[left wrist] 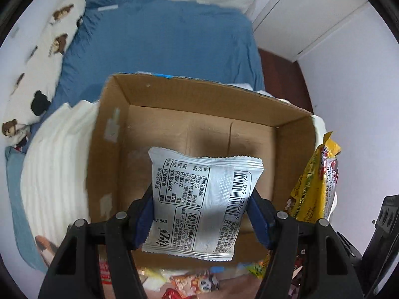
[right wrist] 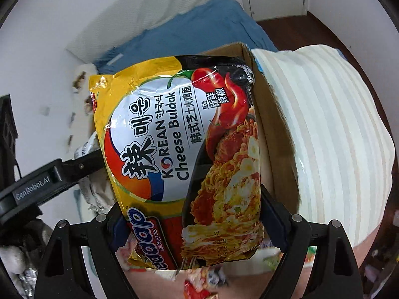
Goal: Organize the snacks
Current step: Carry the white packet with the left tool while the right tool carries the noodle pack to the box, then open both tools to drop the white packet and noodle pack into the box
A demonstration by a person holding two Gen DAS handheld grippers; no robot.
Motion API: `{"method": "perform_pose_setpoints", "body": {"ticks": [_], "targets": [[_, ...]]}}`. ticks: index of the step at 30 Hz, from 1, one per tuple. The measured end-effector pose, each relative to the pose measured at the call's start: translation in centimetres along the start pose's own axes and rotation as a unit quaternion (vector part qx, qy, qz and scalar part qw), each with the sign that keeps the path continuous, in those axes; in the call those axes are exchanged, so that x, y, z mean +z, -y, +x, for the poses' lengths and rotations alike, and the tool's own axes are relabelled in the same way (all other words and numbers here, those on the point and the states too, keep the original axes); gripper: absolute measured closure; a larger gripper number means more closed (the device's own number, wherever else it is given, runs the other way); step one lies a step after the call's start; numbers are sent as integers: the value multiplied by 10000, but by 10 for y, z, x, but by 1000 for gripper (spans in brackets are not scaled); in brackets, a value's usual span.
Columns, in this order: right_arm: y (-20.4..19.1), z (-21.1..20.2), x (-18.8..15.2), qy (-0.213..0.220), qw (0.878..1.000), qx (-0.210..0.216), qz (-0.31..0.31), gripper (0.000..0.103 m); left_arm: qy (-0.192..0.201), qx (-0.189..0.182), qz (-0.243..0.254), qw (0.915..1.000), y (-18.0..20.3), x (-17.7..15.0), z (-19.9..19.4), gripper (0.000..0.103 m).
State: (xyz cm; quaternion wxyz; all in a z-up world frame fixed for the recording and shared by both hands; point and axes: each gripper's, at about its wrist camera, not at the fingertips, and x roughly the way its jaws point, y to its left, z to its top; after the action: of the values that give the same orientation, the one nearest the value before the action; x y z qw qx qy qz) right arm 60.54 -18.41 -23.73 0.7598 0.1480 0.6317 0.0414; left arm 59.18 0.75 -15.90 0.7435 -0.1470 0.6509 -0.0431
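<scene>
While both packets hang over the open cardboard box (left wrist: 199, 129) on the bed (left wrist: 162, 37), the step in hand looks like the drop-off. The left hand-held gripper (left wrist: 202, 214) is clamped on a silver snack packet (left wrist: 199, 199), barcode side up, above the box's bare floor. The right hand-held gripper (right wrist: 192, 224) grips a yellow Korean cheese noodle packet (right wrist: 179, 149) at the box's edge. Next, each likely needs lowering inside before its jaws part, with the noodles brought further over the opening.

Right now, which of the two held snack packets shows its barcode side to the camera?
The silver packet in the left hand-held gripper; the yellow noodle packet in the right hand-held gripper shows its printed front.
</scene>
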Motion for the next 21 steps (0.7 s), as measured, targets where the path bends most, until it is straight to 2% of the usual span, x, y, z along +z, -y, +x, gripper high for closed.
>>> {"method": "perform_pose_setpoints", "body": {"ticks": [4,6,12,15,17,21], "targets": [[-4,31,23,-286,9991,-304,-45,13,-338,16,-79,9994,-5,25,38,38],[-19,34,20,-403,9985,-378,-45,13,-491,3,-147,9987,-8,35,55,38],[-20,77,51,-660,9960,-598,-10,13,-620,60,-159,9979,-12,50,79,38],[-13,64,41,-702,9946,-758,-88,13,-664,153,-155,9976,-13,54,86,38],[-26,61,38,-750,9938,-815,-124,13,-736,157,-114,9971,-11,56,89,38],[-30,65,36,-1107,9894,-891,-298,12,-779,302,101,9965,-5,57,92,35]]}}
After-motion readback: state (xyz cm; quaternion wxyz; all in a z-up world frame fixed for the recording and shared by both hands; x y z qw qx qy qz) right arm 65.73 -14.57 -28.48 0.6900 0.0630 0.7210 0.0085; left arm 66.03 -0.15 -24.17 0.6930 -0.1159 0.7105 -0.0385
